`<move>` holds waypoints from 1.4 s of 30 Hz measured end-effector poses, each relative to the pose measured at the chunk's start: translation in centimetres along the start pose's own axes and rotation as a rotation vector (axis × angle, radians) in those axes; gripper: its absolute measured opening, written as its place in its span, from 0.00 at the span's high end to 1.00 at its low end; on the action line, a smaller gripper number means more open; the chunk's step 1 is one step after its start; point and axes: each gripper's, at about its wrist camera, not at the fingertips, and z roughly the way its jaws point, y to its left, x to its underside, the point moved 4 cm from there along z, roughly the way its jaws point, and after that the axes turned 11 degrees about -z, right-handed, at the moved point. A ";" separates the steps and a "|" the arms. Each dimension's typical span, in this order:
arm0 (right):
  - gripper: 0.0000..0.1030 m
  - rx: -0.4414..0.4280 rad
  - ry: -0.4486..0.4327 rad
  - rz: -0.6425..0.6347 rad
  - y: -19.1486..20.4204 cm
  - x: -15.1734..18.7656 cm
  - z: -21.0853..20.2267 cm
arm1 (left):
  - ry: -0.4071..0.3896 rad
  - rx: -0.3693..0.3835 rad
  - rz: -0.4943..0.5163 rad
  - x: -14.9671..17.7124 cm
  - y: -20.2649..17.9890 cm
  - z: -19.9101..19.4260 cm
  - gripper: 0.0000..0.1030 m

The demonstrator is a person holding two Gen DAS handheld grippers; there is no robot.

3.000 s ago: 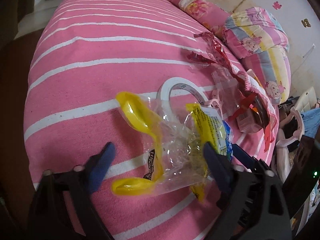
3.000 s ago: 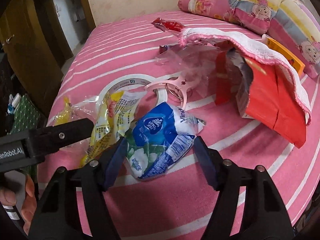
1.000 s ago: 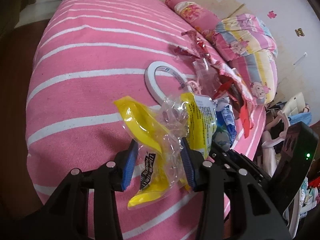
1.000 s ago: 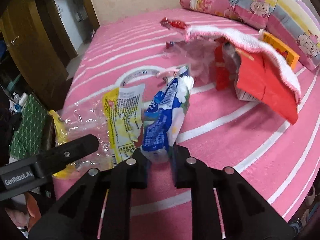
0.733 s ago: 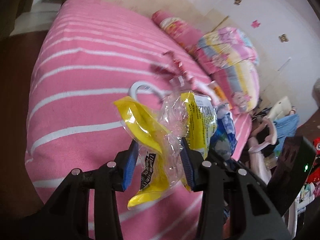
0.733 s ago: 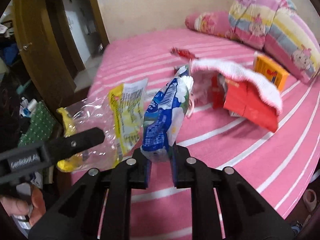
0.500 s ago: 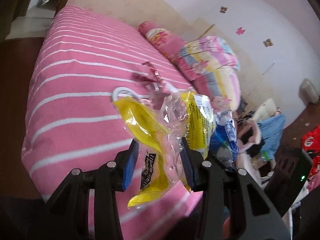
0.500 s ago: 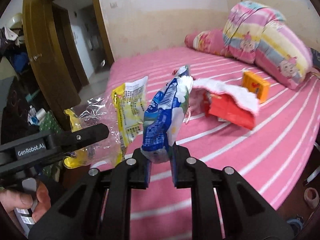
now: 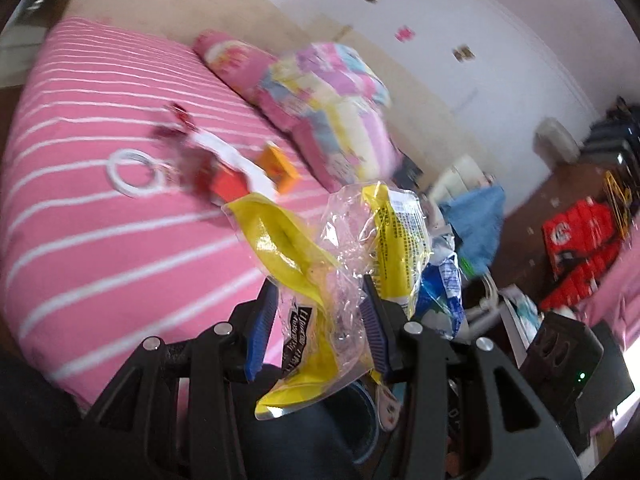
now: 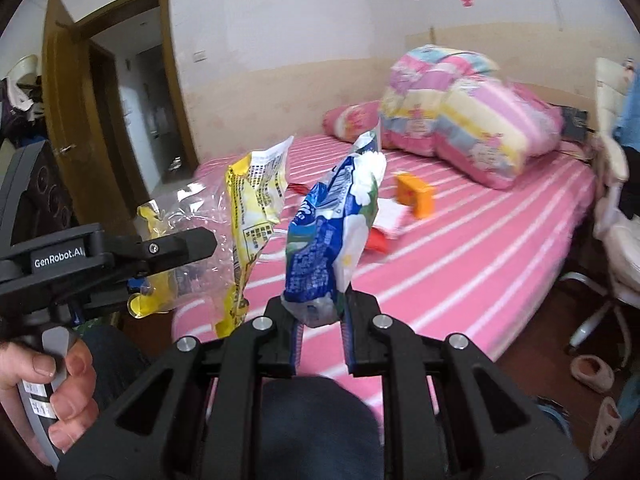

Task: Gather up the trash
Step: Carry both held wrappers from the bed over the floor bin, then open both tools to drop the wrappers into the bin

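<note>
My left gripper (image 9: pixel 318 326) is shut on a crumpled yellow and clear plastic wrapper (image 9: pixel 308 280), held in the air beyond the bed's near edge. The same wrapper (image 10: pixel 240 232) and the left gripper's side (image 10: pixel 160 252) show at the left of the right wrist view, with a hand (image 10: pixel 52 396) on the handle. My right gripper (image 10: pixel 320 324) is shut on a blue and white tissue pack (image 10: pixel 332 232), upright above the bed edge; the pack (image 9: pixel 440 280) also peeks out right of the yellow wrapper. More trash lies on the pink striped bed (image 9: pixel 100 208): red wrappers (image 9: pixel 216 180) and an orange box (image 10: pixel 414 196).
A white tape ring (image 9: pixel 128 174) and a white cloth (image 9: pixel 232 158) lie on the bed. Patterned pillows and a folded quilt (image 10: pixel 460 128) sit at its head. A wooden door (image 10: pixel 80 140) stands open at left. A chair with clothes (image 10: pixel 616 200) and slippers (image 10: pixel 592 372) are at right.
Both grippers have risen and drawn back from the bed with their wrappers still gripped. The bed and its remaining litter now sit farther away, and more of the room shows.
</note>
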 end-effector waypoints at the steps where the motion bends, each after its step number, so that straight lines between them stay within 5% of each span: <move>1: 0.84 0.018 0.001 0.011 -1.0 0.5 -0.7 | 0.020 0.008 0.020 0.8 -1.0 0.7 0.61; 18: 0.84 0.283 0.201 0.219 -15.7 15.7 -8.2 | 0.498 0.066 0.203 15.7 -10.0 16.9 0.61; 28: 0.84 0.294 0.410 0.395 -20.5 26.4 -5.6 | 0.827 -0.096 0.230 24.8 -7.5 27.6 0.61; 35: 0.81 0.294 0.552 0.498 -22.0 32.5 -3.2 | 0.981 -0.192 0.307 29.7 -5.4 33.3 0.59; 36: 0.78 0.300 0.567 0.519 -22.3 33.1 -3.1 | 0.995 -0.194 0.306 29.9 -5.0 33.7 0.59; 38: 0.46 0.307 0.573 0.551 -22.7 33.6 -3.2 | 1.005 -0.199 0.319 30.1 -4.7 34.6 0.56; 40: 0.25 0.328 0.555 0.571 -22.9 33.6 -3.5 | 0.990 -0.207 0.340 30.2 -4.8 35.1 0.42; 42: 0.19 0.340 0.535 0.582 -22.9 33.2 -4.0 | 0.974 -0.203 0.336 30.1 -5.2 35.1 0.36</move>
